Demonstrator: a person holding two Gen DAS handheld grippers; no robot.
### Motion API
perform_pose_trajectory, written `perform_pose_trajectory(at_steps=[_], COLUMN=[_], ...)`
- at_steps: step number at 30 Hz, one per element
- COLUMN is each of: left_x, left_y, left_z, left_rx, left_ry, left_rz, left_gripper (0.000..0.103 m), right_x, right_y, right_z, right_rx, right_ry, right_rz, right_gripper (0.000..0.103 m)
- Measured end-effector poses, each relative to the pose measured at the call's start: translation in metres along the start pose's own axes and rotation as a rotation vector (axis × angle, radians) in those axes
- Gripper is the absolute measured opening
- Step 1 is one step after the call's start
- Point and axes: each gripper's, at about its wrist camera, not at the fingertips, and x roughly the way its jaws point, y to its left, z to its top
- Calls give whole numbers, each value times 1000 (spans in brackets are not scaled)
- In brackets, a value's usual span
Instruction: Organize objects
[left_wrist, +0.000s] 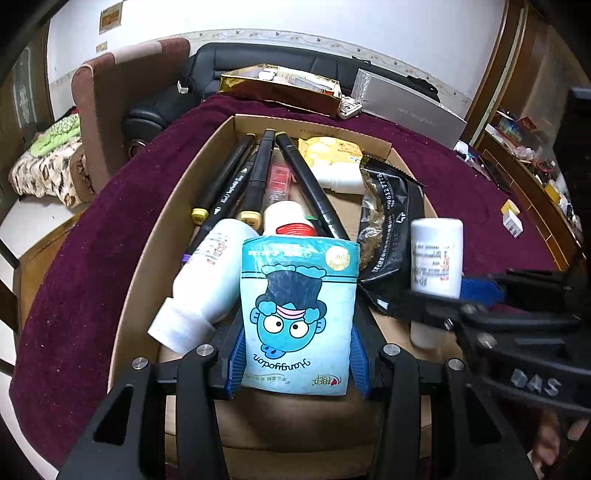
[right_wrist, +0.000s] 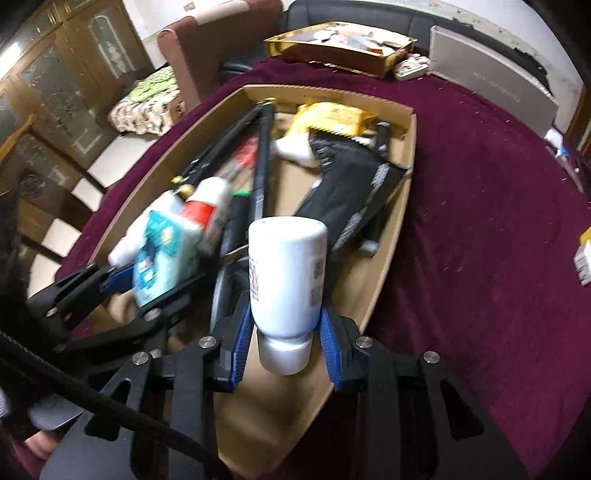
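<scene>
My left gripper (left_wrist: 297, 363) is shut on a light blue tissue pack (left_wrist: 297, 314) with a cartoon face, held over the near end of an open cardboard box (left_wrist: 155, 236). My right gripper (right_wrist: 285, 345) is shut on a white bottle (right_wrist: 286, 273), cap toward the camera, over the box's (right_wrist: 388, 258) near right side. From the left wrist that bottle (left_wrist: 436, 258) and right gripper (left_wrist: 461, 299) show at the right. From the right wrist the tissue pack (right_wrist: 162, 254) and left gripper (right_wrist: 147, 291) show at the left. Black markers (left_wrist: 258, 177), another white bottle (left_wrist: 210, 280), a black pouch (left_wrist: 388, 229) and a yellow packet (left_wrist: 328, 151) lie in the box.
The box rests on a dark red tablecloth (right_wrist: 480, 221). At the table's far side are a gold tray (left_wrist: 280, 92) of small items and a grey flat box (left_wrist: 410, 103). A brown armchair (left_wrist: 122, 96) and black sofa stand behind. Small boxes (left_wrist: 511, 218) lie at the right.
</scene>
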Motion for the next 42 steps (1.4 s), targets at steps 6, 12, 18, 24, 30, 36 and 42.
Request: perform_pose_trajectory(at_steps=[6,12,18,24,30,36,42], left_x=[-1,-6,-9,-17,-38,-58,-69], left_y=[-4,-5,-1,3,-2,-14,-28], left_z=[0,-7,-8,-6,-3,3,3], left_rx=[26,55,31,-17,-15,10,45], left_ry=[41,70,58,1,-106,-211,-262], left_rz=[24,53,59,51,43,88,111], left_gripper=[41,42,44,44,46,57,59], right_x=[-2,-2,-2,-20,-49,-78,-98], right_y=[-2,1,4,9,15,14,11], right_z=[-1,-11,-15,-18,-21,-25,-26], right_rx=[-2,-5,-17,-46,-74,-95,-112], right_ry=[8,29,28,-43,-162,-309,-392], right_rz=[13,71,82,59,5,-93,-188], right_gripper=[32,32,33,54,61,73,77])
